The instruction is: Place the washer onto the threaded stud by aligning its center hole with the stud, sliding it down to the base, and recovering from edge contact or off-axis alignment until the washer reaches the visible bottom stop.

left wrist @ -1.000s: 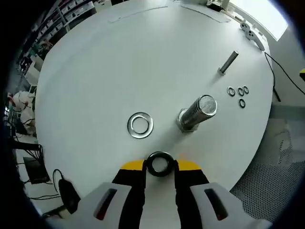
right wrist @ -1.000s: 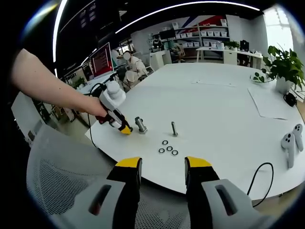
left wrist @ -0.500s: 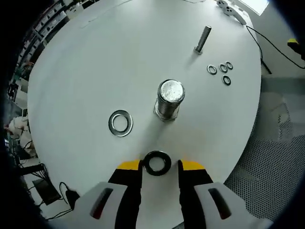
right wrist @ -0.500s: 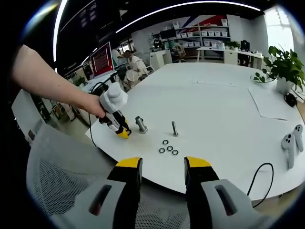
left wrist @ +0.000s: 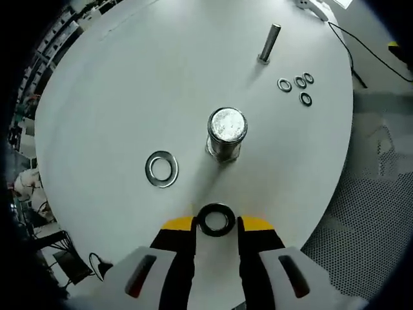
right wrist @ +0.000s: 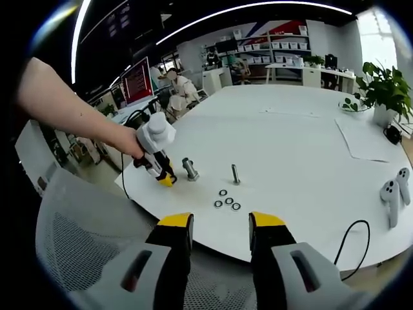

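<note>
In the left gripper view my left gripper (left wrist: pixel 216 224) is shut on a dark washer (left wrist: pixel 216 219), held flat above the white table (left wrist: pixel 161 77). The thick threaded stud (left wrist: pixel 226 133) stands upright just beyond the held washer, its shiny top facing me. A larger silver washer (left wrist: pixel 161 168) lies flat on the table to the stud's left. In the right gripper view my right gripper (right wrist: pixel 218 225) is open and holds nothing, well back from the table. There the left gripper (right wrist: pixel 168 179), in a person's hand, hovers beside the stud (right wrist: pixel 190 168).
A thin bolt (left wrist: pixel 269 43) stands farther back, with several small washers (left wrist: pixel 295 87) beside it. The table edge curves close on the right, over a mesh chair (left wrist: pixel 368 213). White controllers (right wrist: pixel 395 191) and a cable lie at the right side of the table (right wrist: pixel 310 155).
The left gripper has lifted and swung over the table with the dark washer, so the stud now appears nearly end-on. The right gripper has stayed still.
</note>
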Available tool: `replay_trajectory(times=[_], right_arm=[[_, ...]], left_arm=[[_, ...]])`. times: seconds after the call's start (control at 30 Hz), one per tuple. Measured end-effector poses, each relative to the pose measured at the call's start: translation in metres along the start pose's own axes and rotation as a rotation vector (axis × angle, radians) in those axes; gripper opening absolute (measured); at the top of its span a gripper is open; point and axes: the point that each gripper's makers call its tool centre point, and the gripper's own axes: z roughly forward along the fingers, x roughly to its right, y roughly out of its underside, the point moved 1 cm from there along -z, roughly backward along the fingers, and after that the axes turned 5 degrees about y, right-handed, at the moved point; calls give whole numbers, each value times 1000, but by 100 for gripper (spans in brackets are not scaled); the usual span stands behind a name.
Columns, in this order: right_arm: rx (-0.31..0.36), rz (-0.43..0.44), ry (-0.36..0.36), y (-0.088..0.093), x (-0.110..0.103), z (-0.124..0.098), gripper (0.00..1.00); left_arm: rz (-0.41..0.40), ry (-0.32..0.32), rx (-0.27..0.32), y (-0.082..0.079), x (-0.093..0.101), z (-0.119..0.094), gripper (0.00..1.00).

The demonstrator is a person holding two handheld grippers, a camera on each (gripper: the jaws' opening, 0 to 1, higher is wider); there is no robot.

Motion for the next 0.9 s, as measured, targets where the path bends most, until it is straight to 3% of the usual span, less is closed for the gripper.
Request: replay_trajectory(times=[0.3,0.33,0.43,0.57,0.73,0.9], right_arm=[[-2,-1,0,0,0,0,36],[-3,-2,-1,0,0,0,36],[-1,-2,-3,0,0,0,36],[-3,-4,-3,1,0,0,36],[-4,-5,-3,1,1,0,36],[-2,1,0,0,2,0,36]], left_arm=[[-55,2,26,2,0,1,20],[-53,1,27,2,0,1,19],[59,17,3,3,2,0,19],[-5,27,17,5,-2,-1,19],[58,19,10,4,-1,-5,19],[40,20,38,-3,-5,-12,19]])
